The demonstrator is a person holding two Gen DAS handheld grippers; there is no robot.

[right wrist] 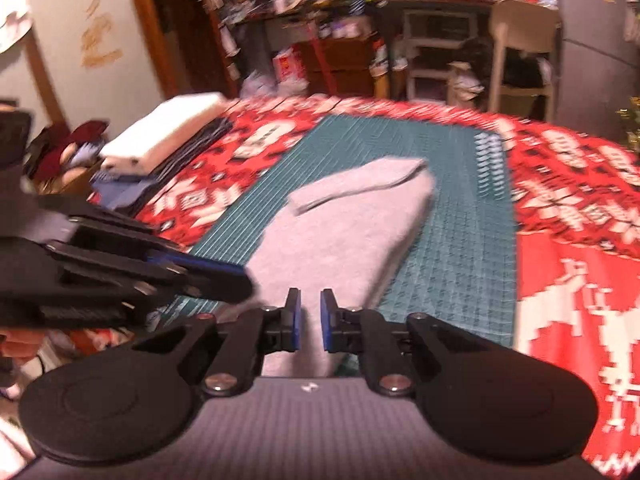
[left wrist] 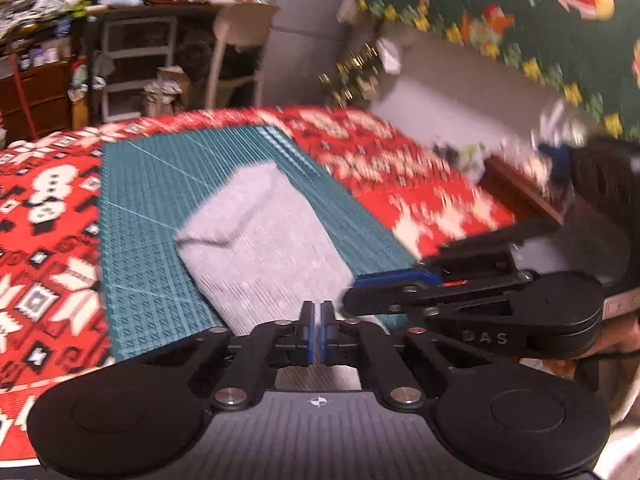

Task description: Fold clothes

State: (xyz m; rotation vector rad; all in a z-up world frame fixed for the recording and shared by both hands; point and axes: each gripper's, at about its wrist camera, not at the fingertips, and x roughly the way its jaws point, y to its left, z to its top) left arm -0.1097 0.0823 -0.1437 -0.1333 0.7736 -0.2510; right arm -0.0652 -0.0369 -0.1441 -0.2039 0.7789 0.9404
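Grey garment (right wrist: 344, 224) folded on green mat (right wrist: 452, 248), red patterned cloth (left wrist: 48, 216) over counter; cluttered shelves (right wrist: 304, 4) behind. Left tongs (left wrist: 317, 330) nearly closed, right tongs (right wrist: 310, 320) narrow; neither visibly gripping.

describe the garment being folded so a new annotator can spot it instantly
Start at the red-and-white patterned tablecloth; the teal gridded cutting mat lies in its middle. The grey garment lies on that mat, the only plain, unpatterned fabric there, already narrow, with a flap turned over its far end.

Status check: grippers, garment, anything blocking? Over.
Left gripper nearly shut, empty. Right gripper slightly open, empty. Grey garment lies partly folded on green mat. Nothing in the way.
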